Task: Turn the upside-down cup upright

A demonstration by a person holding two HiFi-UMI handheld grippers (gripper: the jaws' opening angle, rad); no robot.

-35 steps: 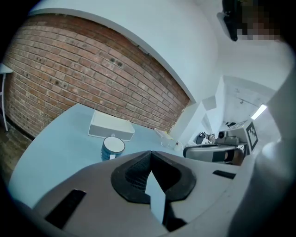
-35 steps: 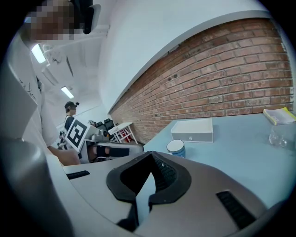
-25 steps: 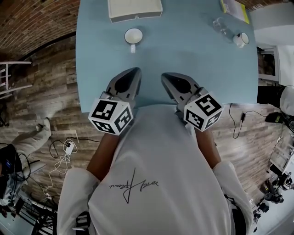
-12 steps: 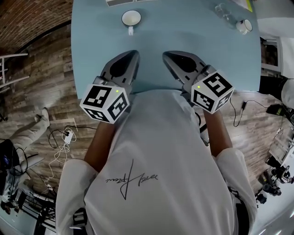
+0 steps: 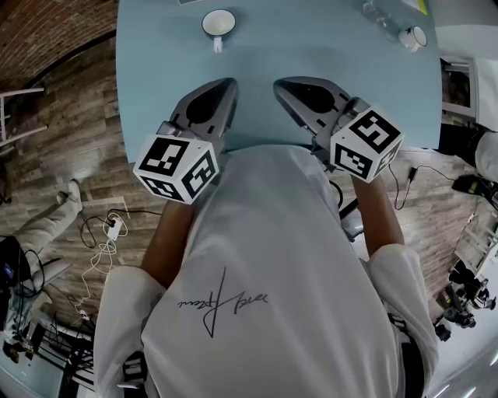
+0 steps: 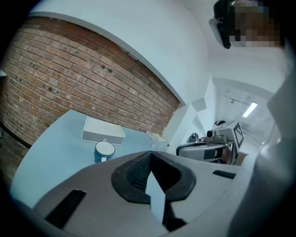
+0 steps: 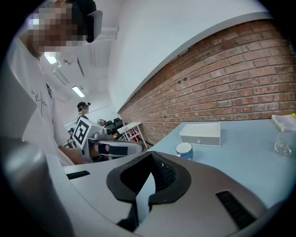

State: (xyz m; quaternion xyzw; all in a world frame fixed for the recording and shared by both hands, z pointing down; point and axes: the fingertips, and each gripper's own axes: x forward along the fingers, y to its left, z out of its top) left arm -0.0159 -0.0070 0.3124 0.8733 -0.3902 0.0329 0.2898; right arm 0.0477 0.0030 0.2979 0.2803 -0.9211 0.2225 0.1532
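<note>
The blue cup (image 5: 218, 22) stands on end far across the table (image 5: 156, 78), its long axis vertical and its handle toward the person; probably rim-up, though that is unclear. The left gripper (image 5: 224, 84) and right gripper (image 5: 282, 84) hover well short of it, jaws together and empty.

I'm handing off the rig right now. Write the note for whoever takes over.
Left gripper: shut, empty, over the table near its front edge.
Right gripper: the same, beside it.
Blue cup: stands at the table's far side, ahead of the left gripper, untouched. Which way up it stands isn't clear from here.
Done: nothing yet.
Left: reach it, grip it, turn it upright, set it down.
</note>
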